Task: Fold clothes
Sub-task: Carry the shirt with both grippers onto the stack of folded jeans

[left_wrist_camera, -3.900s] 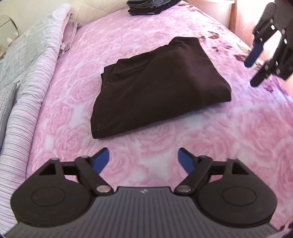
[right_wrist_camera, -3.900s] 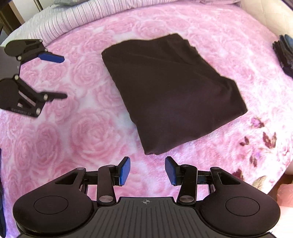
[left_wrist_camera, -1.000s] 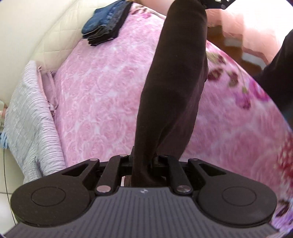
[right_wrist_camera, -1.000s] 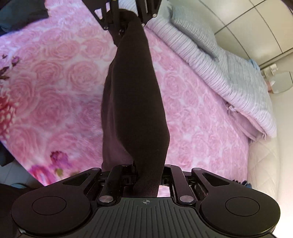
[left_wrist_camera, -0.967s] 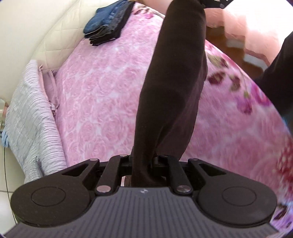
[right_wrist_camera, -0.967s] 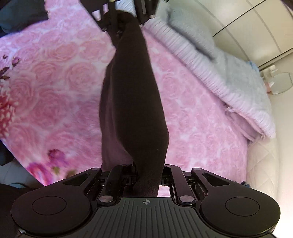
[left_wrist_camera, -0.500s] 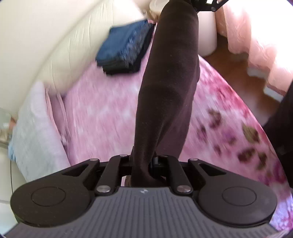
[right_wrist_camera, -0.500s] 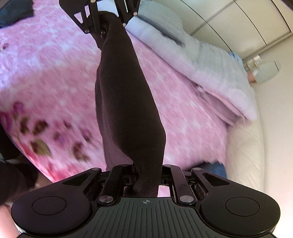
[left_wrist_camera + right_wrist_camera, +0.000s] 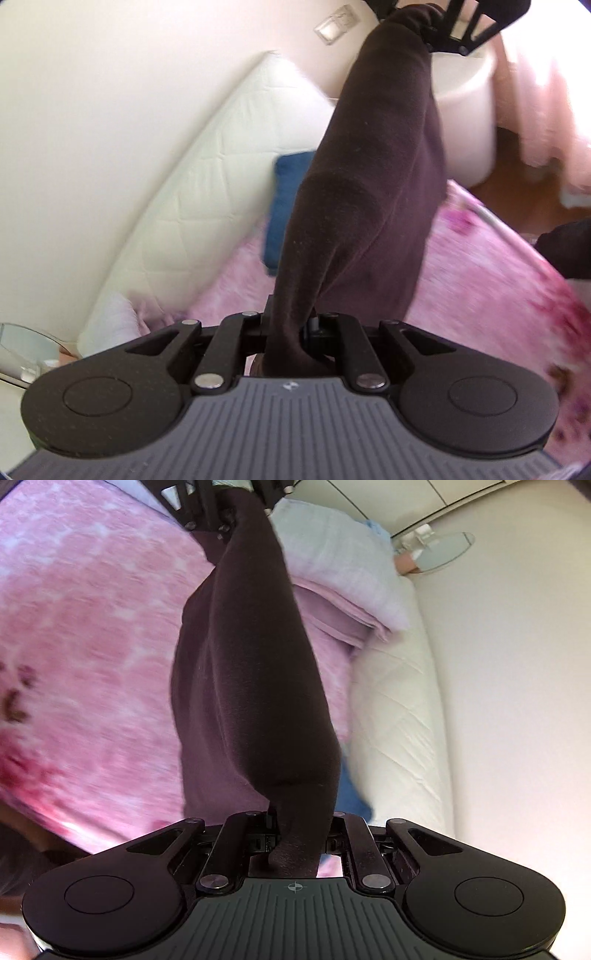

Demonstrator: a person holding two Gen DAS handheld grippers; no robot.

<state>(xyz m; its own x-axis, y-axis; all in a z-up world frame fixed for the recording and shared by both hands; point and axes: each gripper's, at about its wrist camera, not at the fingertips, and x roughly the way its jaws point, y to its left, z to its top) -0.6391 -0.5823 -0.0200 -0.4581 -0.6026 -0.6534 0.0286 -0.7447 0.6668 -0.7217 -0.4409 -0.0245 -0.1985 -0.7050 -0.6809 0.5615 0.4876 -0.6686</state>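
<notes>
Item: dark brown folded garment [image 9: 369,192], held in the air over the bed, stretched between two hand-held grippers. One end is bunched in the left gripper [image 9: 291,332], jaws clamped tight on the cloth at 6 o'clock in the left wrist view. The other end is pinched in the right gripper [image 9: 295,834], jaws likewise closed on the fabric at 6 o'clock in its own view. The garment hangs clear of the bedspread, with a lower fold sagging beneath the top edge.

Left wrist view only:
- the right gripper again, seen from outside at 1 o'clock, gripping the far end of the garment
- blue folded clothes [image 9: 284,206] lying near the headboard, half hidden behind the garment, around 10 o'clock of centre
- cream quilted headboard [image 9: 207,177] running from 8 toward 12 o'clock
- white round stand [image 9: 465,107] at 1 o'clock
- pale pink curtain [image 9: 546,92] at 2 o'clock
- wall switch plate [image 9: 336,29] at 12 o'clock

Right wrist view only:
- the left gripper [image 9: 229,513] seen from outside at 12 o'clock
- grey-lilac folded bedding [image 9: 343,576] at 1 o'clock
- glass shelf [image 9: 439,550] at 2 o'clock

Both views: pink rose-print bedspread [image 9: 85,635], blurred; in the right wrist view the blue clothes show only as a sliver at 5 o'clock of centre.
</notes>
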